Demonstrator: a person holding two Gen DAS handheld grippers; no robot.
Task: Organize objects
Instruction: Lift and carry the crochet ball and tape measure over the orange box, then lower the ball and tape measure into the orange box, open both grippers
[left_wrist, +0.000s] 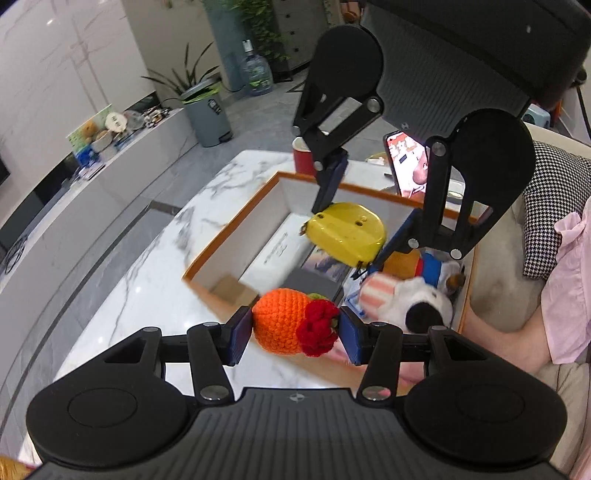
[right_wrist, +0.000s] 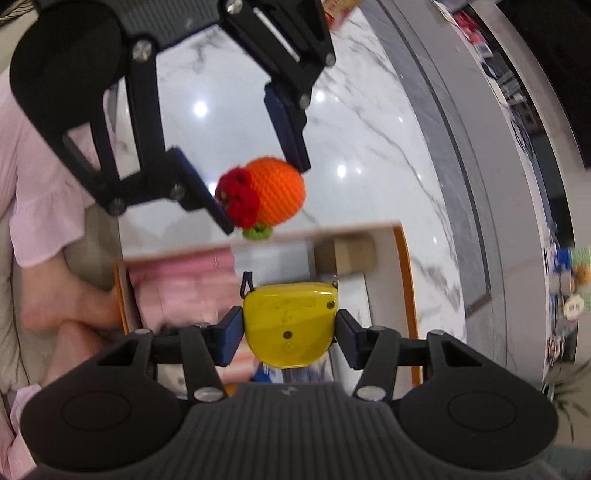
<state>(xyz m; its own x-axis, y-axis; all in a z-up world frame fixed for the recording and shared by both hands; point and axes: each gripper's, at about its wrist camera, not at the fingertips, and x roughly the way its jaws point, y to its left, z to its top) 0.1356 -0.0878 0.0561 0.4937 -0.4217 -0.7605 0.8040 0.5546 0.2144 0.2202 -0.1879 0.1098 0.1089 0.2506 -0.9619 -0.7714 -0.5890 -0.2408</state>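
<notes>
My left gripper (left_wrist: 291, 334) is shut on an orange crocheted fruit (left_wrist: 279, 319) with a red knitted flower, held above the marble table's near side. The same fruit (right_wrist: 277, 194) shows in the right wrist view between the left gripper's blue pads. My right gripper (right_wrist: 289, 332) is shut on a yellow plastic tape measure (right_wrist: 290, 325), which hangs over the open orange-rimmed box (left_wrist: 240, 218). In the left wrist view the tape measure (left_wrist: 345, 232) sits between the right gripper's fingers above the box.
The box holds a booklet (left_wrist: 280, 247), a small cardboard carton (left_wrist: 232, 290), a dark card and plush toys (left_wrist: 413, 299). A red cup (left_wrist: 303, 158) and a lit phone (left_wrist: 406, 162) stand behind it. A person in a pink sleeve (left_wrist: 569, 295) sits at the right.
</notes>
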